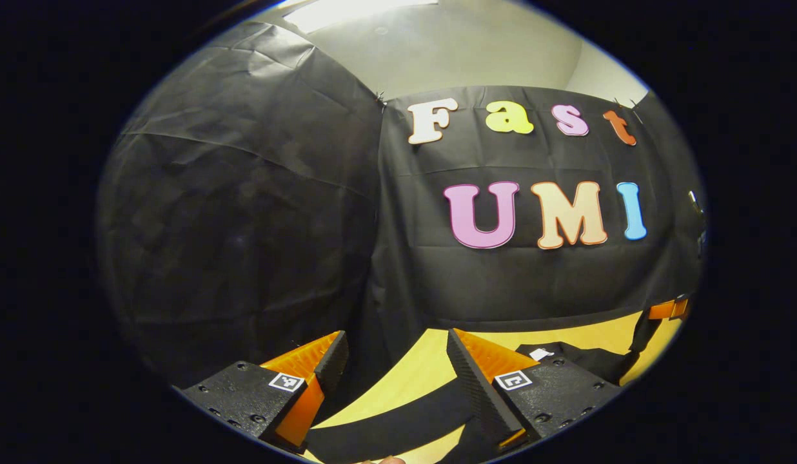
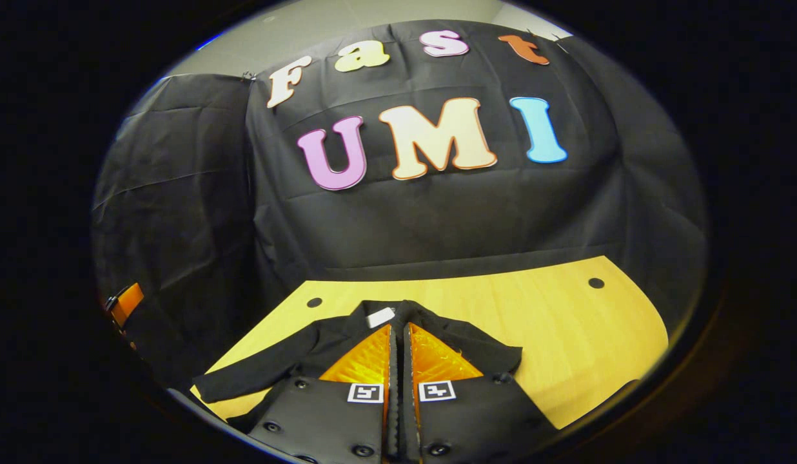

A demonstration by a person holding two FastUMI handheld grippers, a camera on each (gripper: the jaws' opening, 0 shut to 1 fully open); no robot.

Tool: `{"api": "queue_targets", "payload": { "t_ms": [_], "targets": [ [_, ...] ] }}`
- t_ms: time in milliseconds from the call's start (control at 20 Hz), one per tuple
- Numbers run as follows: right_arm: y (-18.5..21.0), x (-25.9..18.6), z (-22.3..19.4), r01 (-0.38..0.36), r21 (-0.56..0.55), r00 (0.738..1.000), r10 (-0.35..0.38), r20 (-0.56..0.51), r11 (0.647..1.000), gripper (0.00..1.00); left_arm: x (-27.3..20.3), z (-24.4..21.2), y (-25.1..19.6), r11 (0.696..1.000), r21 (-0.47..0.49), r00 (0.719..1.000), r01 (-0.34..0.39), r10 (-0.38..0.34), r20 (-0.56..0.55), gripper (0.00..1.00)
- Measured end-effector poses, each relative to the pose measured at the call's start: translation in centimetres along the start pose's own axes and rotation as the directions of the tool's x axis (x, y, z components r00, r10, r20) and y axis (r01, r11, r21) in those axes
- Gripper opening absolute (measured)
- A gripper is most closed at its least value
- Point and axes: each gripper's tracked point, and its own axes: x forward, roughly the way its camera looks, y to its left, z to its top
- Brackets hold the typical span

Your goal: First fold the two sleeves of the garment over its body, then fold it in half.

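Note:
A black garment lies flat on the yellow table, collar and white label at the far end. One sleeve stretches out to the left. My right gripper is shut and points over the garment's middle toward the collar, with no cloth seen between its fingers. In the left gripper view my left gripper is open, and the black sleeve runs across the table between and below its fingers. The garment's body lies to the right.
Black booth cloth closes off the table's back and left sides. Two round holes sit near the table's far edge. Bare tabletop spreads right of the garment. The other gripper shows as an orange part at the frame edge.

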Motion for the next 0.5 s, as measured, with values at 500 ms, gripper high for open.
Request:
{"api": "queue_targets", "payload": {
  "t_ms": [500],
  "targets": [
    [10.5, 4.5, -1.5, -0.124, -0.122, 0.992, 0.119, -0.048, 0.985, 0.06, 0.4, -2.2, 6.7, 0.997, 0.023, 0.997, -0.068, 0.069, -0.043, 0.92]
  ]
}}
